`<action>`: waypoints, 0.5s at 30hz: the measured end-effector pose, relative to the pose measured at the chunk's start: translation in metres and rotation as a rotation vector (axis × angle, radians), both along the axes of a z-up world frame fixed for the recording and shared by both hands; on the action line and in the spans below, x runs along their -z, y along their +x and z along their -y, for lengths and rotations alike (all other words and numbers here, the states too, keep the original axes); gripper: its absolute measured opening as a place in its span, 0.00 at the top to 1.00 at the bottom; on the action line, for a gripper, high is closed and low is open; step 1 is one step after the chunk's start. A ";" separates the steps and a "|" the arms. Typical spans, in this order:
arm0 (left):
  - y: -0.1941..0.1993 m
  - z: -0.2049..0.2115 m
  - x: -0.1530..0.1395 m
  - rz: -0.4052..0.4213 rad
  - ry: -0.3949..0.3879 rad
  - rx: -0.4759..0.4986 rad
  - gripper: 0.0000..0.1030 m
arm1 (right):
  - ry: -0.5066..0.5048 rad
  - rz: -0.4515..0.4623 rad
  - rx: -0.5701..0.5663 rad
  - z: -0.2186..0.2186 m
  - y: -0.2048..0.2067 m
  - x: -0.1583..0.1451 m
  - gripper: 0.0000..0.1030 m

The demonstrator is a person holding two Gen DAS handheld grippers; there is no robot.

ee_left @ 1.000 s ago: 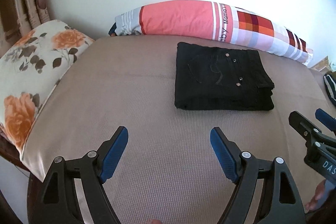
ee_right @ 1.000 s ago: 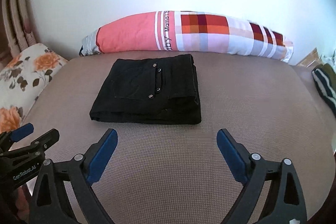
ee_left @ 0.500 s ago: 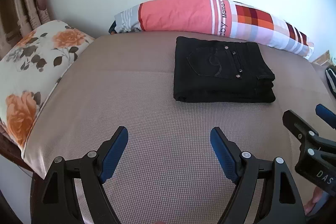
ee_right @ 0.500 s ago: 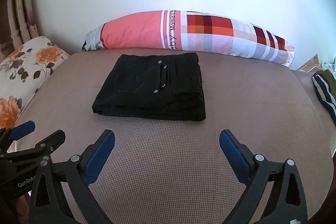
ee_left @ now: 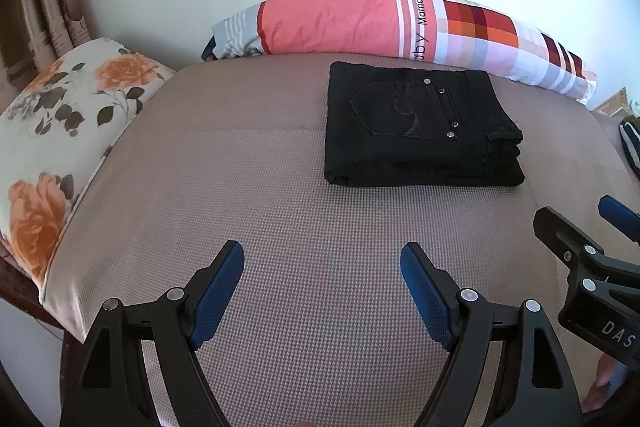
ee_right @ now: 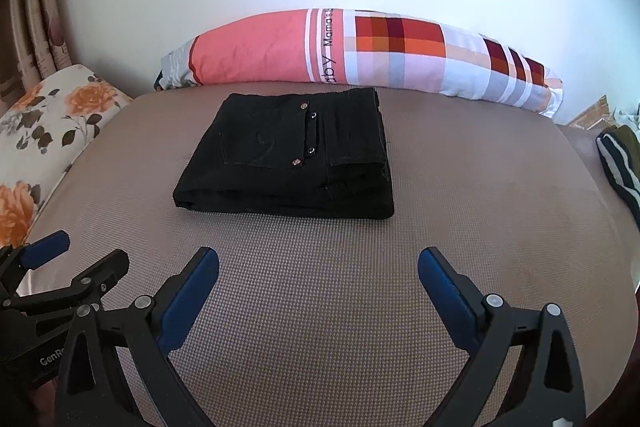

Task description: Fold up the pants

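Black pants (ee_left: 420,129) lie folded into a neat rectangle on the beige bed sheet (ee_left: 280,219), back pocket and rivets facing up; in the right wrist view the pants (ee_right: 292,159) sit at centre left. My left gripper (ee_left: 322,271) hovers open over bare sheet, well short of the pants, nothing between its blue pads. My right gripper (ee_right: 318,277) is open too, also over bare sheet in front of the pants. Each gripper shows at the edge of the other's view: right gripper (ee_left: 588,227), left gripper (ee_right: 76,259).
A long pink and plaid bolster (ee_left: 400,23) lies against the white wall behind the pants. A floral pillow (ee_left: 60,131) sits at the left edge of the bed. A dark striped garment (ee_right: 618,163) lies at the far right. A wooden headboard (ee_left: 48,3) stands at the left.
Both views have shifted slightly, so the pants sit a little higher and farther in frame. The pants themselves and both grippers' openings are unchanged.
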State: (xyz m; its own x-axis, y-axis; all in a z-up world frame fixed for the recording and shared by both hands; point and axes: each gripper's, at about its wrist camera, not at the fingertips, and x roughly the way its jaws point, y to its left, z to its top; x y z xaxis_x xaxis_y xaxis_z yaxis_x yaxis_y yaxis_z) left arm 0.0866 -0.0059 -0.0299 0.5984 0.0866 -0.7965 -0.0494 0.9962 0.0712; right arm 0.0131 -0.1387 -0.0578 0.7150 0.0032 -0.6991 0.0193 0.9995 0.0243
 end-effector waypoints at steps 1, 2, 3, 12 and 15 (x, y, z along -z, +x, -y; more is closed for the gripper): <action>-0.001 0.001 0.000 0.000 0.003 0.002 0.22 | 0.000 -0.002 0.002 0.000 0.000 0.001 0.04; -0.001 0.001 0.001 0.000 0.005 0.003 0.22 | 0.002 -0.004 0.001 0.001 0.000 0.002 0.04; -0.001 0.002 0.002 -0.002 0.006 0.004 0.22 | 0.001 -0.007 0.002 0.001 0.000 0.002 0.04; -0.002 0.003 0.002 -0.003 0.005 0.000 0.22 | 0.009 -0.019 0.009 0.006 0.003 0.005 0.04; -0.003 0.004 0.002 -0.002 0.006 0.002 0.22 | 0.016 -0.025 0.010 0.007 0.003 0.006 0.04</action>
